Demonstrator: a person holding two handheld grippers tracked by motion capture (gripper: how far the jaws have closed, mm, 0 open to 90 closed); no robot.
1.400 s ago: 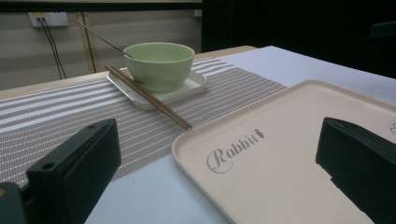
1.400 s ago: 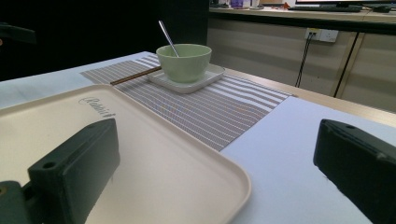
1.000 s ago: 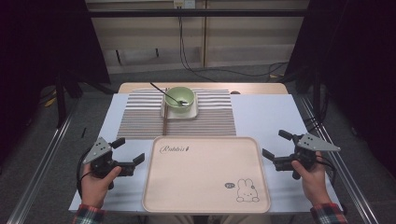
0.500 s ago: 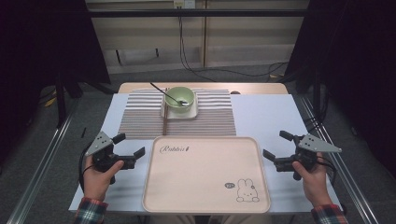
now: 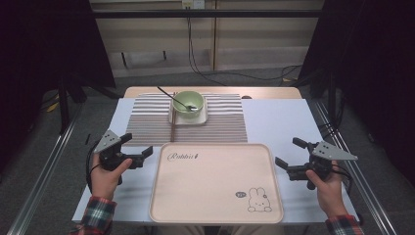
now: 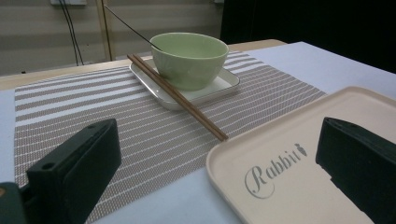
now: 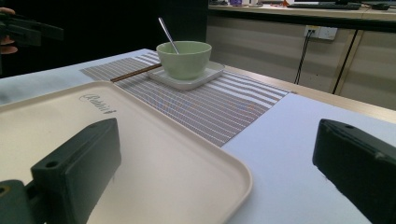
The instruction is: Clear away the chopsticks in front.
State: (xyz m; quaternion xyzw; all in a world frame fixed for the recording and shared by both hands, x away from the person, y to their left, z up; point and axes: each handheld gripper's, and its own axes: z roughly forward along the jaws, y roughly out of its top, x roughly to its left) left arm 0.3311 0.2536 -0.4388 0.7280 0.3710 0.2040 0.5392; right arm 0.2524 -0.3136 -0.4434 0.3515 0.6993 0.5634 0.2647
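A pale green bowl [image 5: 188,102] with a spoon [image 5: 172,96] in it sits on a small white square plate [image 5: 189,119] at the back of a striped placemat [image 5: 147,125]. Brown chopsticks [image 5: 172,125] lie along the plate's left edge. A beige tray [image 5: 215,186] with "Rabbit" lettering lies in front of the placemat, nothing on it. My left gripper [image 5: 138,145] stands open just left of the tray's far left corner. Just off the tray's right edge, my right gripper [image 5: 288,152] is open too. In the left gripper view the bowl [image 6: 189,58] and chopsticks [image 6: 177,95] lie ahead between the spread jaws.
The white table top [image 5: 284,122] ends at a wooden strip [image 5: 147,91] behind the placemat. Metal rails [image 5: 44,171] run along both sides of the table. Cables [image 5: 205,58] hang over the floor behind it.
My left gripper has moved a little forward along the tray's left edge. The right gripper has barely shifted. Both stay open.
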